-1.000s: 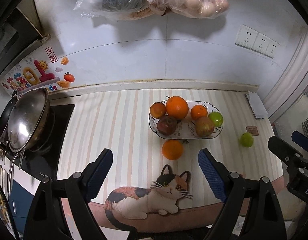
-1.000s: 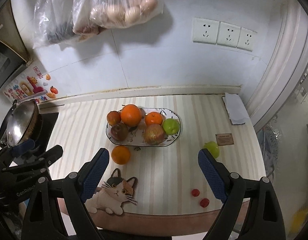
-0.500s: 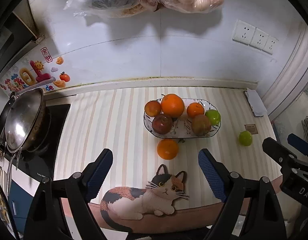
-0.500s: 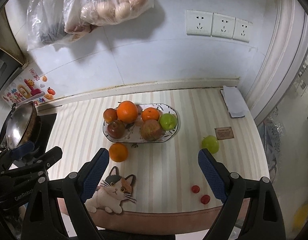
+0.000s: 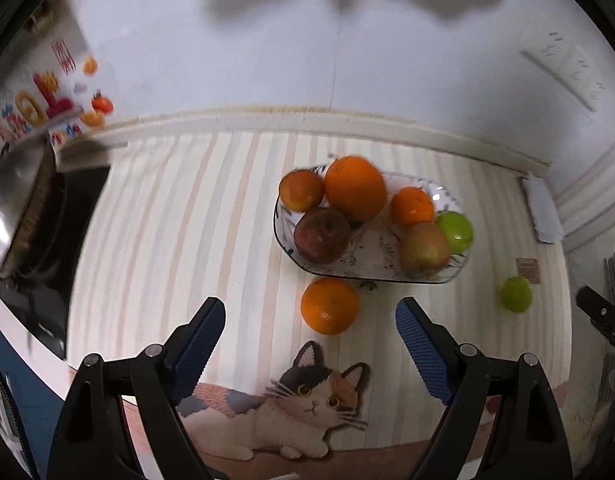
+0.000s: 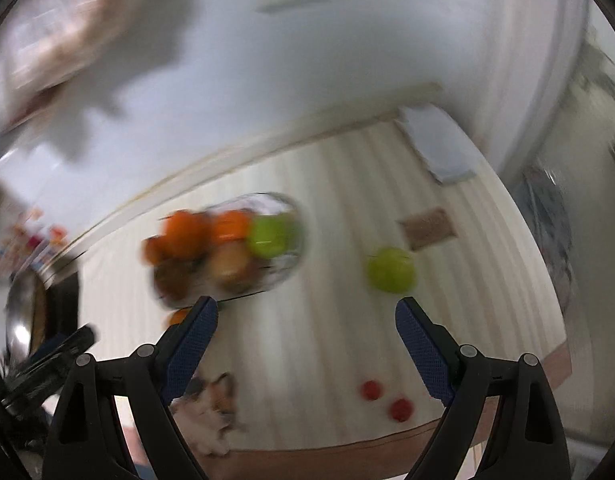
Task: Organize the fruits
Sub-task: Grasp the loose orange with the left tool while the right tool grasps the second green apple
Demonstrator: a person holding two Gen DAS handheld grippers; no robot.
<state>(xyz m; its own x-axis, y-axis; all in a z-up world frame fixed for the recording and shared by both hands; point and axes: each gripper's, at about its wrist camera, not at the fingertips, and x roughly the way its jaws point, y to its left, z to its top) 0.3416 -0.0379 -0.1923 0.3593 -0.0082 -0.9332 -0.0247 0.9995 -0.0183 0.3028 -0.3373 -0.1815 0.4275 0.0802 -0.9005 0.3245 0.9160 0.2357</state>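
A patterned fruit bowl [image 5: 441, 196] on the striped counter holds oranges, apples and a green apple. A loose orange [image 5: 329, 306] lies just in front of it, between and beyond the fingers of my open, empty left gripper [image 5: 309, 338]. A loose green apple [image 5: 516, 294] lies to the right; in the blurred right wrist view it [image 6: 390, 270] sits just beyond my open, empty right gripper [image 6: 305, 336], near its right finger. Two small red fruits [image 6: 387, 400] lie near the counter's front edge. The bowl [image 6: 293, 216] is to the left there.
A cat-print mat [image 5: 299, 404] lies at the front edge. A stove with a steel pan [image 5: 15, 196] is on the left. A folded cloth [image 5: 541, 212] and a small brown card [image 5: 528, 269] lie at the right. The wall is behind.
Both grippers have moved forward and down toward the counter. The left has closed in on the loose orange, the right has swung toward the loose green apple. Both stay open.
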